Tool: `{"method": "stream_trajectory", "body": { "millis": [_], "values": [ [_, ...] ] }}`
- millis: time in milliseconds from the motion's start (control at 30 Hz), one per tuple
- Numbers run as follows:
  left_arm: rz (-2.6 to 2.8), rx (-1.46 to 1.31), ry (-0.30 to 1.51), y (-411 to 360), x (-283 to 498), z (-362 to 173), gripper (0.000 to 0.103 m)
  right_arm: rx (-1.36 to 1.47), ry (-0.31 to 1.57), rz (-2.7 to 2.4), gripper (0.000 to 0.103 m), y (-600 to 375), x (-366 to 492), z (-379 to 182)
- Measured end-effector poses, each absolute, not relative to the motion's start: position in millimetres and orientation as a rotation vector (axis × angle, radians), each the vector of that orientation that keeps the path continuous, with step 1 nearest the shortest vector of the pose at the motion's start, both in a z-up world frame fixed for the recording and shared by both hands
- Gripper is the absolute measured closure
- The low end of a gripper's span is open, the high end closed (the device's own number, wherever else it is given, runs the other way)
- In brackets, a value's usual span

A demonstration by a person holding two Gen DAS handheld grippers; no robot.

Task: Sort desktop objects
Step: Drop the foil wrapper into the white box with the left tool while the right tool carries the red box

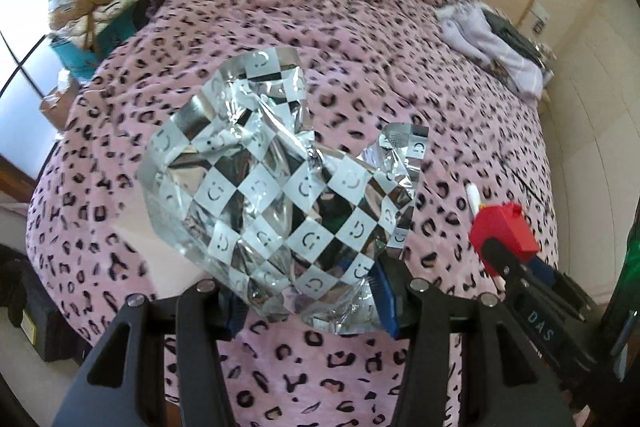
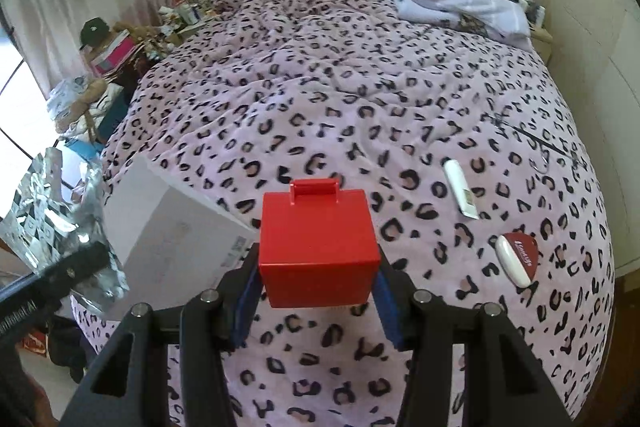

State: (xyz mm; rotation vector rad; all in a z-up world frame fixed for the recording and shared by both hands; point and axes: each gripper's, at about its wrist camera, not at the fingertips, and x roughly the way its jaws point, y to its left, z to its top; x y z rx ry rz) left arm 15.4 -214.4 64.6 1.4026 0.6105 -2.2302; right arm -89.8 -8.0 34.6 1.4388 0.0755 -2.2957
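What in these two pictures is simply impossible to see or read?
- Left view: the silver bag hides its own contents and the left gripper fingertips.
- Right view: print on the white tube is too small to read.
- Right view: the bag and left gripper cover the white box in part.

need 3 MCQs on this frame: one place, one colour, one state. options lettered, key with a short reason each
1. Where does the white box lie?
A. on the bedspread, left of the red box
B. on the folded clothes
C. between the right gripper's pads

2. What colour is the box in the right gripper?
A. blue
B. red
C. white

3. What is the left gripper doing?
A. standing empty
B. resting on the white tube
C. gripping the silver checkered bag

Key: 1 A, the right wrist view shows it on the bedspread beside the red box. 2 B, its faces are plain red. 3 C, the silver checkered bag hangs crumpled between its pads.
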Motion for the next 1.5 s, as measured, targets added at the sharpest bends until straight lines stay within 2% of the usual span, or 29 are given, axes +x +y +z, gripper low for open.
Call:
{"method": "stream_trajectory", "body": {
  "millis": [367, 767, 833, 967, 1267, 1500],
  "values": [
    [-2.122, 1.402, 0.648, -282.0, 43.4, 40.0, 0.052, 1.405, 0.114, -2.244, 0.052, -57.2, -67.9, 38.4],
    [-2.089, 1.496, 0.661, -293.8, 36.8, -3.6, 0.051, 1.428, 0.118, -2.244, 0.052, -75.7, -66.9, 27.1],
    [-2.095, 1.500, 0.646, -293.0, 36.5, -3.4, 0.050, 1.431, 0.117, -2.245, 0.052, -77.4, -66.9, 25.6],
    [-2.117, 1.486, 0.625, -293.1, 37.6, 3.4, 0.040, 1.438, 0.117, -2.243, 0.052, -81.5, -65.4, 23.1],
    [-2.137, 1.460, 0.645, -302.1, 48.5, 14.5, 0.039, 1.415, 0.122, -2.242, 0.052, -94.6, -58.9, 29.8],
    [-2.094, 1.473, 0.693, -316.4, 53.7, 0.0, 0.038, 1.397, 0.126, -2.234, 0.052, -103.9, -54.6, 34.7]
  ]
}}
